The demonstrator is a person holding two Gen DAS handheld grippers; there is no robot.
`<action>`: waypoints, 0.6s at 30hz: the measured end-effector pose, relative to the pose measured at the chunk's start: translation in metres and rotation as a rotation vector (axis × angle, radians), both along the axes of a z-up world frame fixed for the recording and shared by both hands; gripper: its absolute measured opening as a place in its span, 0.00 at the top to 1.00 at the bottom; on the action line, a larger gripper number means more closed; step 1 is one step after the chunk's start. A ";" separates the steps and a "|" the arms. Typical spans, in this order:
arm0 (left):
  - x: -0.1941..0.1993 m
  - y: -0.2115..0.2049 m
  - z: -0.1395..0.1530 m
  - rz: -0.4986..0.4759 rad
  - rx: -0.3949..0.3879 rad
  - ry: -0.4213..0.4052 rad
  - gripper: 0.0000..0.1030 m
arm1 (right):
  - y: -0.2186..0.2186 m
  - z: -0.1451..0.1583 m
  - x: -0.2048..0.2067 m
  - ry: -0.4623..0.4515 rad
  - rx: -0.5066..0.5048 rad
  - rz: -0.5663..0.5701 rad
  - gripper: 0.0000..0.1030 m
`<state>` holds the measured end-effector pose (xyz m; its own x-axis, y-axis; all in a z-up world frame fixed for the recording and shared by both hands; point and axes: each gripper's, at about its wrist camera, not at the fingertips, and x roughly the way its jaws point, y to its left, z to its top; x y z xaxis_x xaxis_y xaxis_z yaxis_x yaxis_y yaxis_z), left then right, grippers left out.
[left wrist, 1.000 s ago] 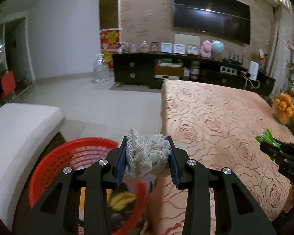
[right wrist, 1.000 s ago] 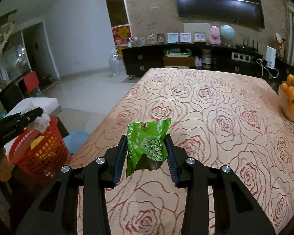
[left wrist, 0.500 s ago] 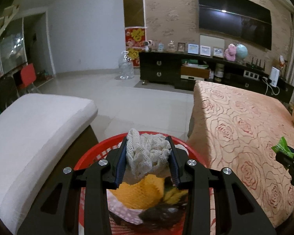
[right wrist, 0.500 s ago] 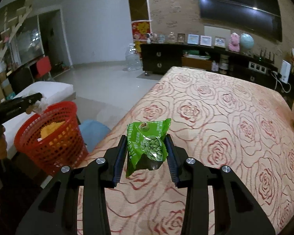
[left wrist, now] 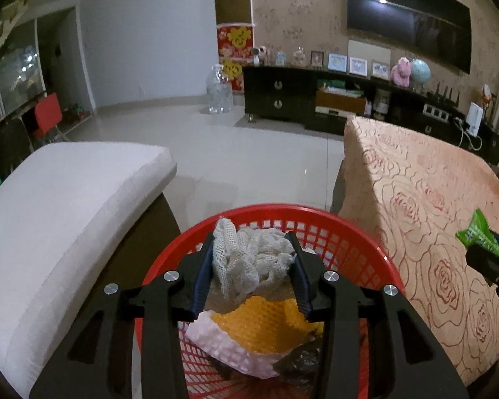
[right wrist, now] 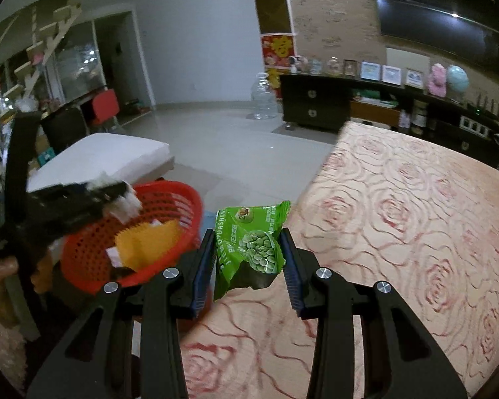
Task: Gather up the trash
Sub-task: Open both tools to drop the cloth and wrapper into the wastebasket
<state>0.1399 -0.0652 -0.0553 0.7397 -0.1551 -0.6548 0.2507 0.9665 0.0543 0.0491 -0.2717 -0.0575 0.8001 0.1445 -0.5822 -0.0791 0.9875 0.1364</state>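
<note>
Basket: red plastic basket was set on the floor between the white cushion and the rose-patterned table; orange foam netting and pink-white foam were seen inside it.
Left gripper: held directly over the basket; its jaws had just been opening, with the white mesh wad lodged between them, both pads touching it.
Right gripper: held above the table edge just beside the basket, clenched on the green snack packet.
</note>
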 end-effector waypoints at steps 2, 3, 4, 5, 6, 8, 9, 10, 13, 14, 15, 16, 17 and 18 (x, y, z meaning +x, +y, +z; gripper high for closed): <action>0.001 0.003 -0.001 0.006 -0.008 0.008 0.56 | 0.007 0.004 0.004 -0.002 0.007 0.015 0.63; 0.001 0.005 -0.001 0.010 -0.011 0.009 0.52 | 0.010 0.005 0.006 -0.002 0.011 0.021 0.63; 0.002 0.006 -0.001 0.017 -0.013 0.010 0.46 | 0.013 0.007 0.008 -0.002 0.014 0.025 0.63; 0.002 0.008 0.000 0.027 -0.016 0.010 0.42 | 0.014 0.008 0.009 -0.001 0.017 0.028 0.63; 0.002 0.010 0.000 0.035 -0.019 0.008 0.35 | 0.016 0.009 0.011 0.000 0.020 0.033 0.63; 0.001 0.015 0.001 0.051 -0.032 0.004 0.28 | 0.020 0.010 0.014 0.003 0.024 0.042 0.63; 0.001 0.018 0.002 0.062 -0.042 0.003 0.26 | 0.022 0.011 0.016 0.004 0.024 0.047 0.63; 0.002 0.021 0.003 0.071 -0.051 0.005 0.25 | 0.025 0.011 0.018 0.004 0.022 0.053 0.63; 0.002 0.028 0.006 0.097 -0.077 0.000 0.21 | 0.034 0.011 0.023 0.009 0.018 0.076 0.63; 0.002 0.030 0.008 0.104 -0.080 -0.007 0.21 | 0.037 0.010 0.025 0.012 0.019 0.082 0.63; 0.000 0.033 0.011 0.120 -0.082 -0.023 0.19 | 0.039 0.010 0.027 0.015 0.022 0.087 0.63; -0.001 0.034 0.012 0.131 -0.082 -0.034 0.18 | 0.042 0.010 0.029 0.019 0.026 0.093 0.63; -0.002 0.036 0.014 0.147 -0.081 -0.047 0.17 | 0.046 0.009 0.032 0.026 0.034 0.102 0.63; -0.004 0.039 0.015 0.167 -0.078 -0.062 0.16 | 0.048 0.008 0.034 0.029 0.038 0.108 0.63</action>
<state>0.1360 -0.0266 -0.0399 0.7978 -0.0749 -0.5982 0.0847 0.9963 -0.0117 0.0833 -0.2239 -0.0492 0.7618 0.2513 -0.5971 -0.1804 0.9675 0.1770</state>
